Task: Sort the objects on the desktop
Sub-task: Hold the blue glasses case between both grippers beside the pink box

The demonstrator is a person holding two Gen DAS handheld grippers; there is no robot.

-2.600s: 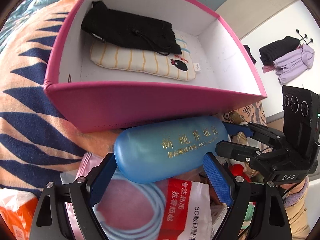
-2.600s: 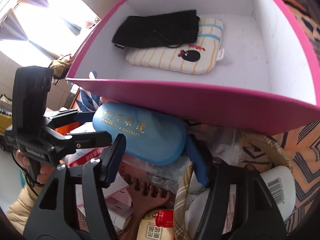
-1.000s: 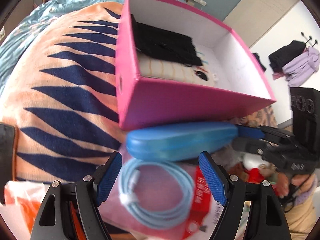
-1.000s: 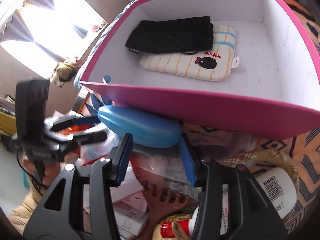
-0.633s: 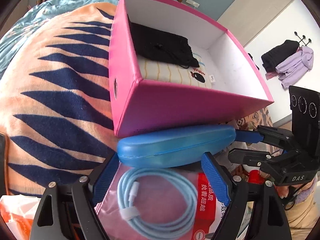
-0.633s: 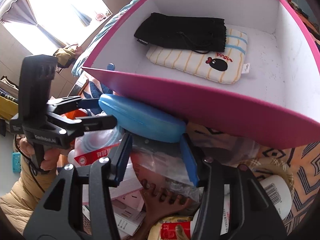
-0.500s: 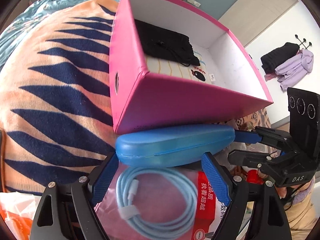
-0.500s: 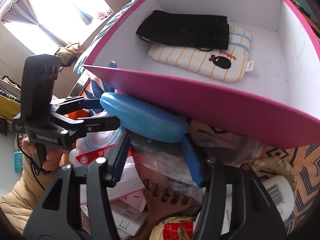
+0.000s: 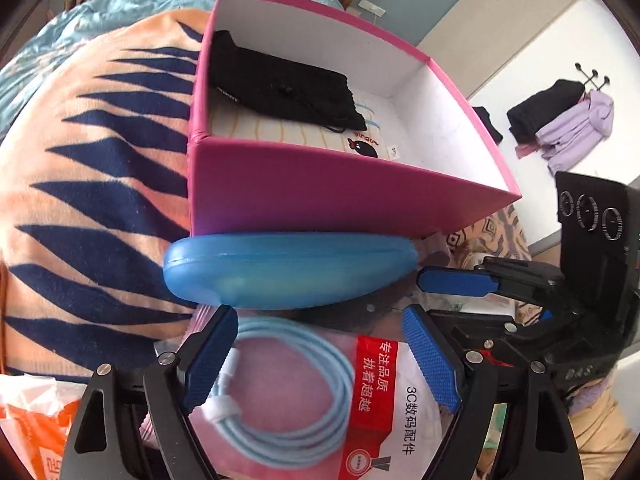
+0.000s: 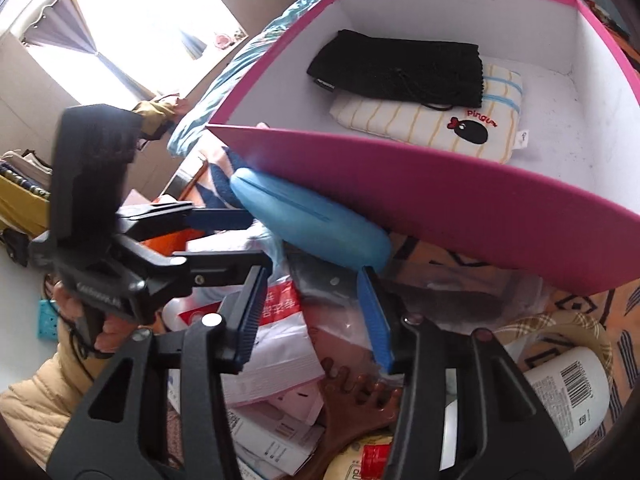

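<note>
A blue glasses case (image 9: pixel 288 270) lies on its side against the front wall of the pink box (image 9: pixel 340 196); it also shows in the right wrist view (image 10: pixel 308 224). My left gripper (image 9: pixel 320 344) is open just below the case, over a bagged light-blue cable (image 9: pixel 280 392). My right gripper (image 10: pixel 312 312) is open, its fingertips just short of the case's right end. The pink box (image 10: pixel 440 184) holds a black pouch (image 10: pixel 400 70) on a striped pouch (image 10: pixel 432 124).
A pile lies in front of the box: paper packets (image 10: pixel 272 356), a brown wooden comb (image 10: pixel 352 404), a white bottle (image 10: pixel 572 388), a red-capped bottle (image 10: pixel 372 456). An orange bag (image 9: pixel 36 420) is at lower left. An orange-and-navy blanket (image 9: pixel 100 160) covers the bed.
Both grippers have let go of the blue case and drawn back from it. The case now rests on edge against the box's front wall.
</note>
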